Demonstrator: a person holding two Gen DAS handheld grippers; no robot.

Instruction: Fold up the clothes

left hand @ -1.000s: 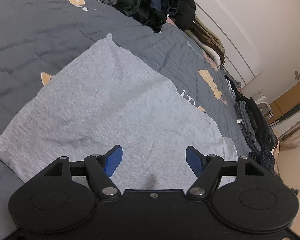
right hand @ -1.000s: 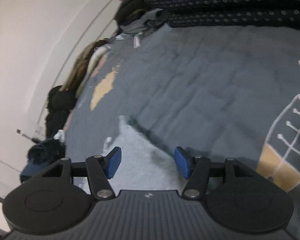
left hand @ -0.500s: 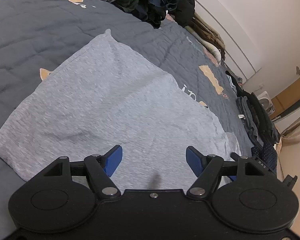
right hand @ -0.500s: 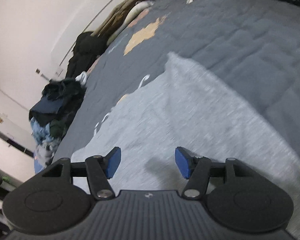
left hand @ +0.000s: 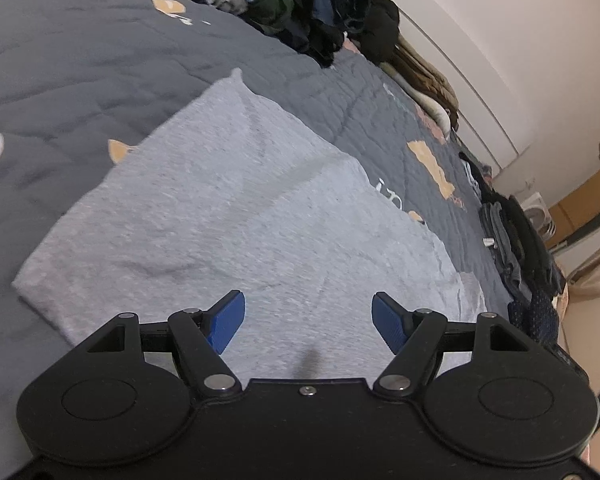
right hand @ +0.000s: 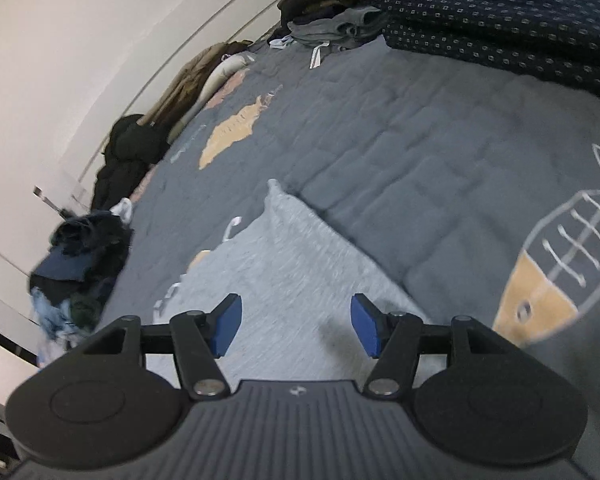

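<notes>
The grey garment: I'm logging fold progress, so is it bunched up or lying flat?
Flat: the grey garment lies spread on the quilt with shallow wrinkles. Neither open gripper holds it.

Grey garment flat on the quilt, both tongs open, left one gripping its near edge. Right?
Not quite. The left tongs grip nothing: the left wrist view shows the pads wide apart above the grey garment. The rest holds: it lies flat on the quilt, and the right tongs are open.
</notes>
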